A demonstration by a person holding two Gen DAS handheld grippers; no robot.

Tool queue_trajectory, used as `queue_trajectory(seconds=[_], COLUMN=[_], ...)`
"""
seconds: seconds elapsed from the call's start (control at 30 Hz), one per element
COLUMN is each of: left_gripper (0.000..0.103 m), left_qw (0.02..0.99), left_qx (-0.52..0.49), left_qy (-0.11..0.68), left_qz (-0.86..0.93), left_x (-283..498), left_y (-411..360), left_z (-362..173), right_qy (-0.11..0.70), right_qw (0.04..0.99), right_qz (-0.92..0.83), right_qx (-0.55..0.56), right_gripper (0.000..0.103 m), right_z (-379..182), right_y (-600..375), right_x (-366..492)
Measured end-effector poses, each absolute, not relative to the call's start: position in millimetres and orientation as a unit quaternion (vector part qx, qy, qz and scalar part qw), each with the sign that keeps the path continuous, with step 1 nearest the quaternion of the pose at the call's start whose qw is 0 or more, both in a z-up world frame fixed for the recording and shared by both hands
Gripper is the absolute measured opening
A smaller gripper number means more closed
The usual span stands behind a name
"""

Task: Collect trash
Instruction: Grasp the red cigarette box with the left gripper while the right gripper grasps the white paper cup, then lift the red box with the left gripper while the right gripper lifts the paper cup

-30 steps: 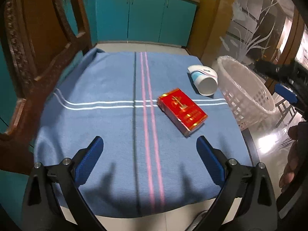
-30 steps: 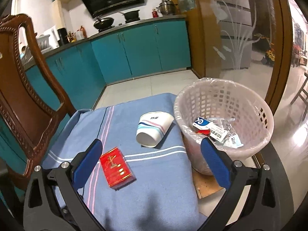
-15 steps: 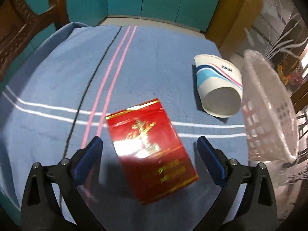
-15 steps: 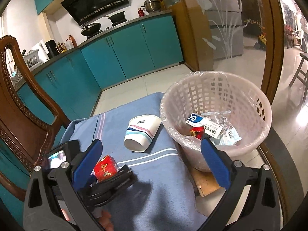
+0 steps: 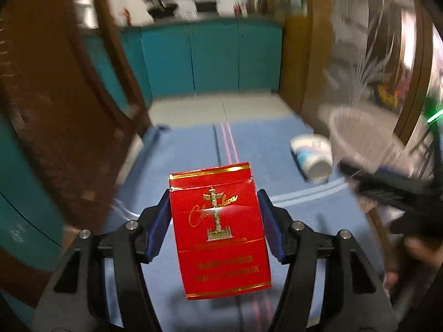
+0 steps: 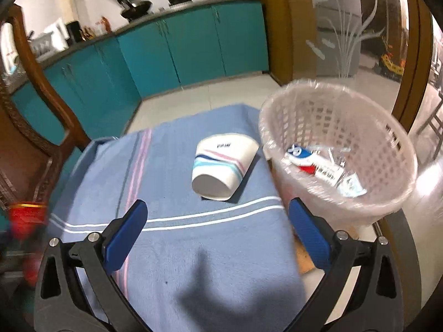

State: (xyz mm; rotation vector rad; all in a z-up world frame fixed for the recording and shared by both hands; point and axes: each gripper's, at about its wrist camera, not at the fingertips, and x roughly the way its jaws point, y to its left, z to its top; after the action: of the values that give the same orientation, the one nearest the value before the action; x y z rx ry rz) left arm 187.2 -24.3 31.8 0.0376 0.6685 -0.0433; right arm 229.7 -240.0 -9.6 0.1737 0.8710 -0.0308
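My left gripper [image 5: 214,221] clamps a glossy red cigarette pack [image 5: 218,229], gold-trimmed; my right gripper [image 6: 217,227] gapes wide near the basket [image 6: 387,193], which holds wrappers [image 6: 318,163].

Left gripper [image 5: 214,215] clamps red cigarette pack [image 5: 218,229] w/ both blue pads, held above blue striped cloth [image 5: 180,160] on table. Paper cup [image 5: 313,157] lies on its side nr white basket [image 5: 360,141]. Background blurred; teal cabinets [image 5: 210,58] behind.
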Motion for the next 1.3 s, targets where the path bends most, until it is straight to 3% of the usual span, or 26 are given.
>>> queue_trajectory(seconds=[0.33, 0.37, 0.43, 0.5, 0.93, 1.3], left_gripper=[0.061, 0.061, 0.061, 0.061, 0.061, 0.060], left_qw=[0.955, 0.953, 0.952, 0.952, 0.947, 0.948], left_qx=[-0.059, -0.068, -0.071, -0.064, -0.046, -0.008], left_qy=[0.290, 0.294, 0.297, 0.299, 0.313, 0.316], left_qz=[-0.010, -0.015, -0.020, -0.026, -0.048, -0.045], left_x=[188, 191, 194, 195, 189, 186], left_y=[24, 25, 23, 21, 4, -24], left_z=[50, 50, 50, 50, 41, 30], right_qy=[0.487, 0.493, 0.508, 0.505, 0.360, 0.353], right_qw=[0.868, 0.865, 0.856, 0.859, 0.930, 0.930], right_qz=[-0.075, -0.081, -0.080, -0.072, 0.061, 0.080], right_qx=[0.065, 0.058, 0.050, 0.040, 0.038, 0.056], right_gripper=[0.099, 0.095, 0.073, 0.066, 0.065, 0.066], right_z=[-55, -59, -69, -72, 18, 26], right_y=[-217, -215, -214, -213, -228, -237], right_x=[324, 332, 343, 343, 188, 165])
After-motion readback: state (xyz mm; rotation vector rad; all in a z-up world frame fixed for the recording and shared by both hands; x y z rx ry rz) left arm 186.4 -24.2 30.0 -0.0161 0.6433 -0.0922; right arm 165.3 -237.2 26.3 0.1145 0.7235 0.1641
